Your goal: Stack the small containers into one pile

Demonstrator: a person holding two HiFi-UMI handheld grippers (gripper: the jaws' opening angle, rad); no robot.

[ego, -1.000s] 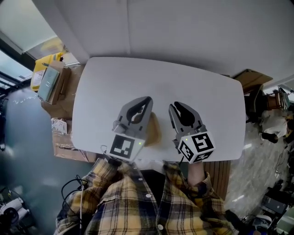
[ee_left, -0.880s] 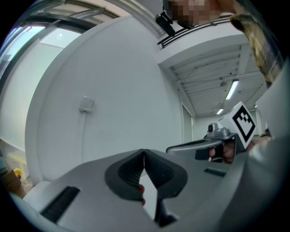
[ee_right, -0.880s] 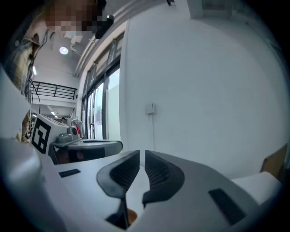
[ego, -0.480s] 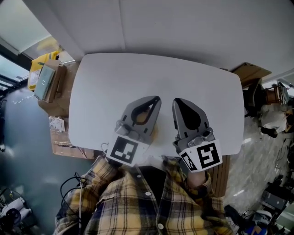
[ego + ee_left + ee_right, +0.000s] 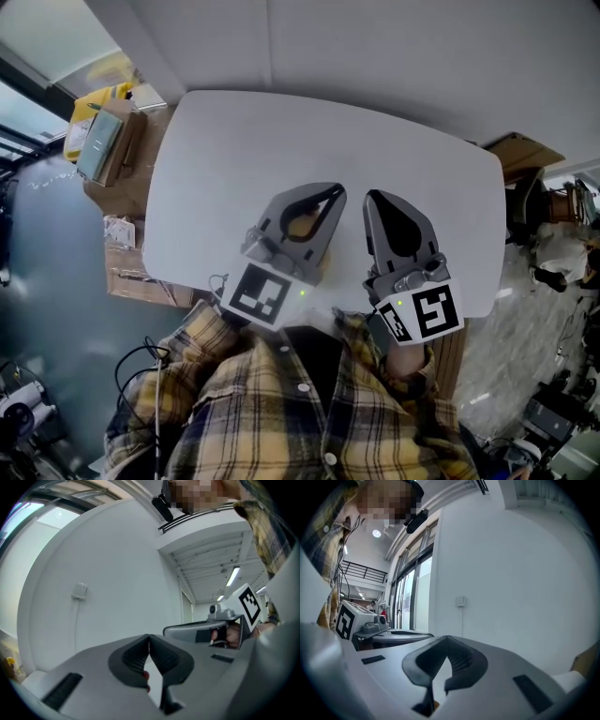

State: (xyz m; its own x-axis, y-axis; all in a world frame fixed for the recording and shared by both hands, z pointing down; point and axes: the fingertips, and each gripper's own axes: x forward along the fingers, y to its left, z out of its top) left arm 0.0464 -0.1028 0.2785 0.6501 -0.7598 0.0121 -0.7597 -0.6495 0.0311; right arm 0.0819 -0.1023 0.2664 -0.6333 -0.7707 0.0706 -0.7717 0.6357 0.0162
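Both grippers hang side by side over the near part of the white table (image 5: 234,159), pointing level at a white wall. My left gripper (image 5: 337,190) is shut, its pads meeting tip to tip with nothing between them (image 5: 149,637). A tan pile of small containers (image 5: 300,224) shows only through the hole between its fingers; the rest is hidden beneath it. A small red spot shows low in the gap of the left gripper view. My right gripper (image 5: 374,197) is also shut and empty (image 5: 447,639). Each gripper sees the other beside it.
Cardboard boxes (image 5: 111,164) and a yellow package (image 5: 86,120) stand at the table's left end. Another cardboard box (image 5: 520,155) and clutter sit off its right end. A wall socket (image 5: 79,591) is on the wall ahead. The person's plaid shirt (image 5: 281,412) fills the near edge.
Both grippers have risen toward the camera and moved a little further over the table. The left one now covers most of the tan pile that showed beside it before.
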